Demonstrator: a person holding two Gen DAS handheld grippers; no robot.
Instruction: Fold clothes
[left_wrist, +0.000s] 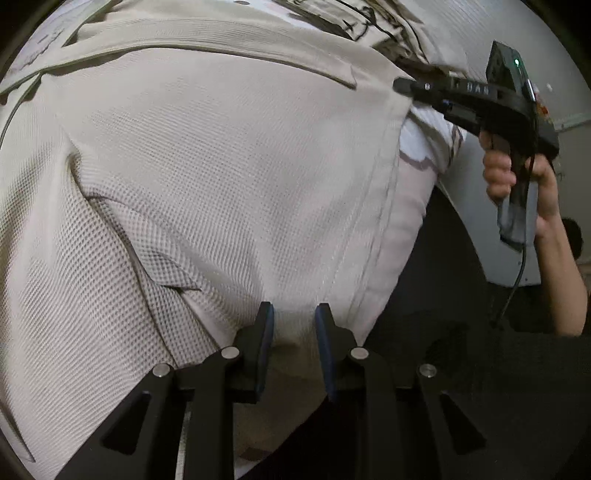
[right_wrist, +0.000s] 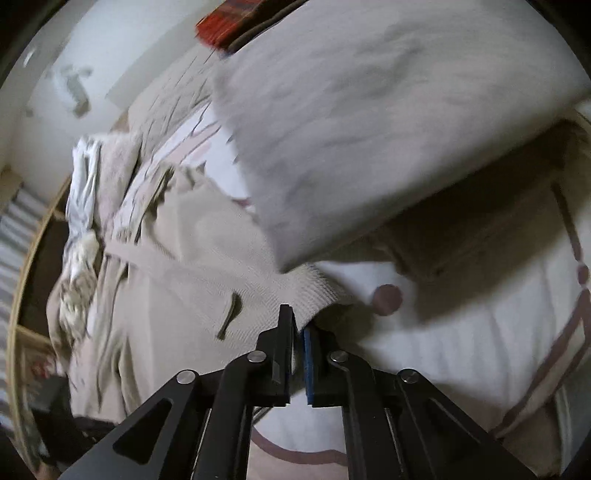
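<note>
White bedding with mauve lines and a mauve dot covers the bed under my work, with a grey pillow lying on it further up and a heap of other laundry along its far edge.

On this bed lies the beige waffle-knit garment, spread broad and fairly flat. Its stitched hem runs from near my left gripper up toward my right gripper, so I judge the long axis to lie along that line, with a folded band crossing the cloth's far end.

My left gripper's jaws stand narrowly apart, with cloth bunched between the blue pads; whether they truly pinch it I cannot tell. In the right wrist view my right gripper is nearly closed and nips the ribbed corner of the garment at its edge.

I judge this the start of a fold: both ends of one edge are taken or nearly so. The next move calls for a firm left-hand pinch, then raising both corners together, keeping the edge taut between them, and carrying it across the cloth without dragging the layer beneath.
</note>
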